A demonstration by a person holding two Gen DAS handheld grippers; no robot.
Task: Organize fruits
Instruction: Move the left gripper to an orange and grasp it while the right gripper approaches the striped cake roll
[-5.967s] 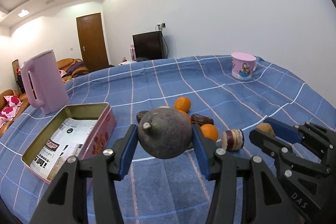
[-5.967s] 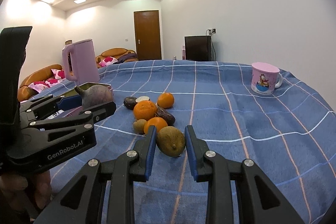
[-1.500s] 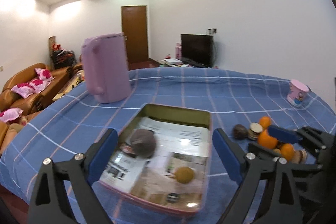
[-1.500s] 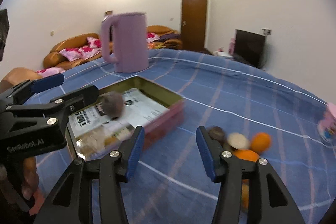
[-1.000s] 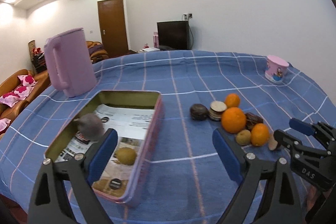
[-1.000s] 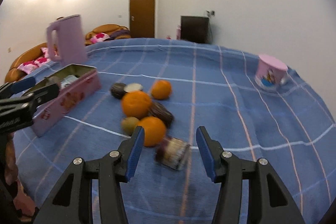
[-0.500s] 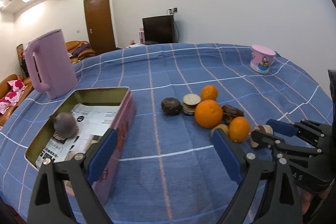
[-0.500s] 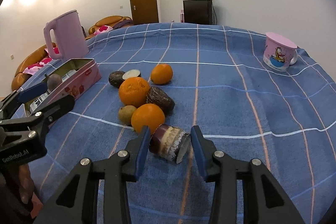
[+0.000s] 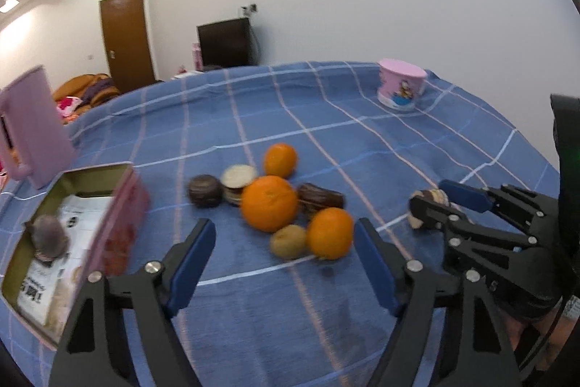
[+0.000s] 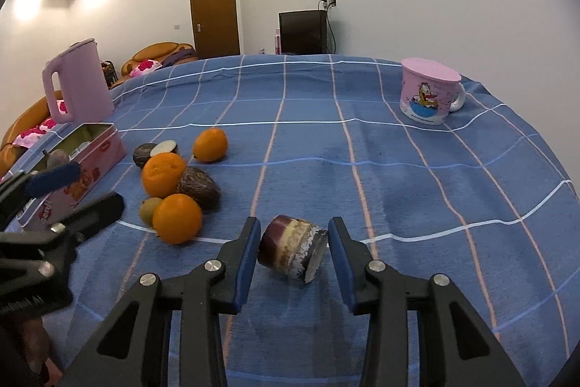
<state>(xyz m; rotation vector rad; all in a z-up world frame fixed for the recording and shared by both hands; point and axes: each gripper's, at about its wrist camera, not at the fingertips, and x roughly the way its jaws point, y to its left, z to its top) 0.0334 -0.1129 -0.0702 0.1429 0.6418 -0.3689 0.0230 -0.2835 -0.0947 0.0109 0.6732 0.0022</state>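
Two grippers, both in our hands, over one blue checked tablecloth [image 10: 362, 140].

Item 1: right gripper [image 10: 293, 252], jaws spread, bracketing a cut fruit piece [image 10: 291, 251] with purple skin and pale layered flesh. It lies on its side, cut face toward 4 o'clock, and neither pad appears to touch it yet.

Item 2: left gripper [image 9: 282, 263], jaws spread wide and holding nothing, hovering near the fruit pile.

Item 3: fruit pile, at 10 o'clock from the right gripper: large orange [image 10: 164, 173], second orange [image 10: 177, 218], third orange [image 10: 210, 144] farthest back, small kiwi-like fruit [image 10: 149, 207], wrinkled dark fruit [image 10: 198, 193], round dark fruit [image 10: 144, 154] beside a pale-faced half [image 10: 163, 147].

Item 4: pink tin [image 10: 98, 151], at 9 o'clock, holding one greyish-purple stemmed fruit [image 9: 49, 236]; other contents are blurred in the left wrist view, so we leave them unlisted.

Item 5: pink kettle [image 10: 78, 82] at 11 o'clock; lidded cartoon mug [image 10: 427, 93] at 1 o'clock.

Handling note: we judge the step in hand to be the pickup of the cut piece. We should close evenly on its curved skin rather than on the cut face, gently enough not to crush the flesh, then lift clear of the second orange before carrying toward the tin.
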